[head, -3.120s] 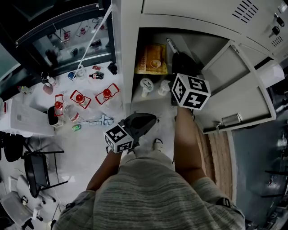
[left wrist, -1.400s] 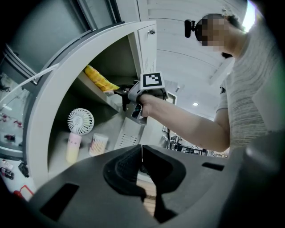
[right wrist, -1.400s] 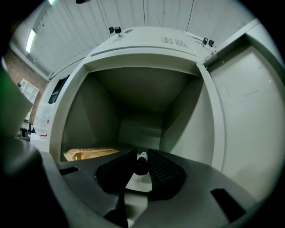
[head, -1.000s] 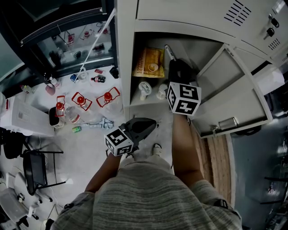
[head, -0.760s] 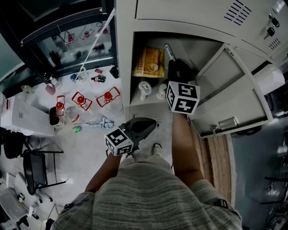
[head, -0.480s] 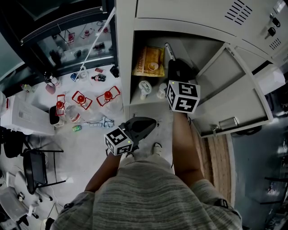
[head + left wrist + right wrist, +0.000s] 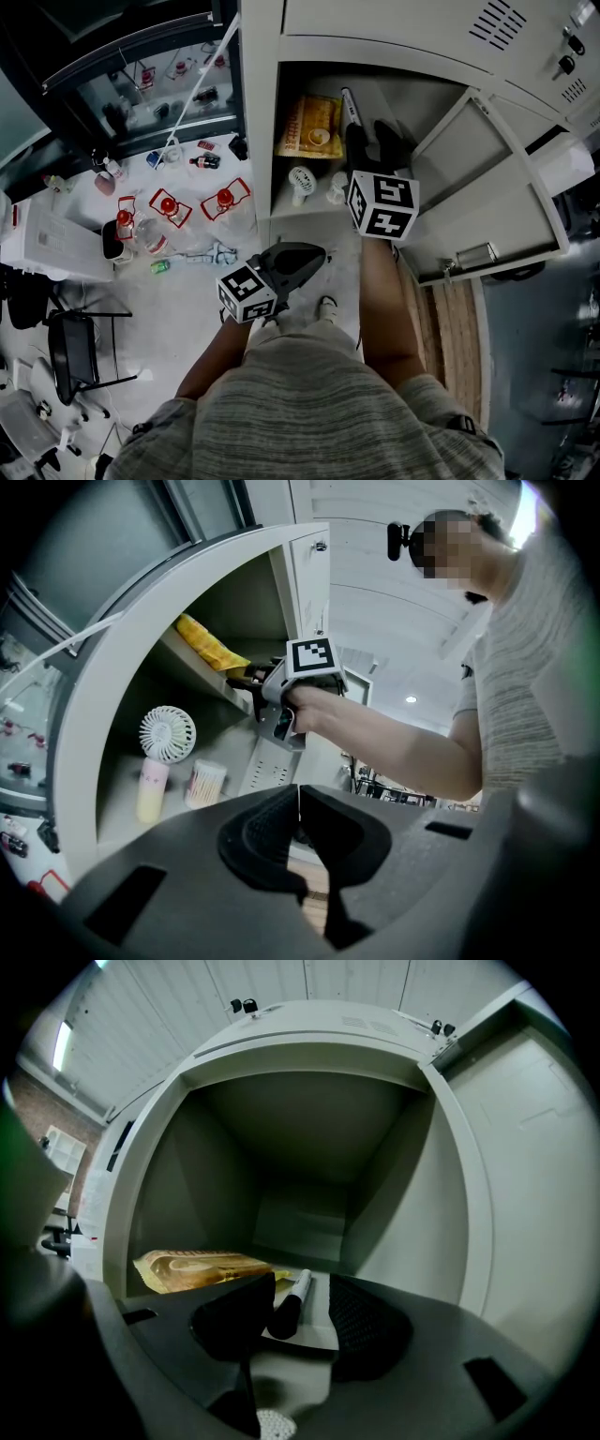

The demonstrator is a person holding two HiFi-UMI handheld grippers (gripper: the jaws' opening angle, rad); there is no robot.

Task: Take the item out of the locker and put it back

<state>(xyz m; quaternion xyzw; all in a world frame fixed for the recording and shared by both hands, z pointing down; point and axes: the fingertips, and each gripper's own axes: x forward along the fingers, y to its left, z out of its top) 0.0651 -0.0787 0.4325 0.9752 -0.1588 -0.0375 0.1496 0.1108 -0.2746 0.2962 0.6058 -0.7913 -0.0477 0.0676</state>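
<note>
the locker (image 7: 259, 103) stands with its door (image 7: 487, 178) swung out to the right. the right gripper (image 7: 371, 141) reaches into the upper compartment, and its jaws are opening. the marker (image 7: 290, 1303) lies flat on the upper shelf (image 7: 319, 1330) between them, its dark end close to the left-hand pad and its white end pointing toward the back wall; neither pad clamps it. in the head view the marker (image 7: 351, 105) sits toward the right side of that shelf. a yellow snack packet (image 7: 199, 1269) lies along the shelf's left side, just beside the marker. the left gripper (image 7: 300, 829) is held low in front of the locker, outside it, its jaws pressed together with nothing between them. on the lower shelf, a small white fan (image 7: 167, 735) stands near the left wall with a jar of cotton swabs (image 7: 204, 782) next to it.
</note>
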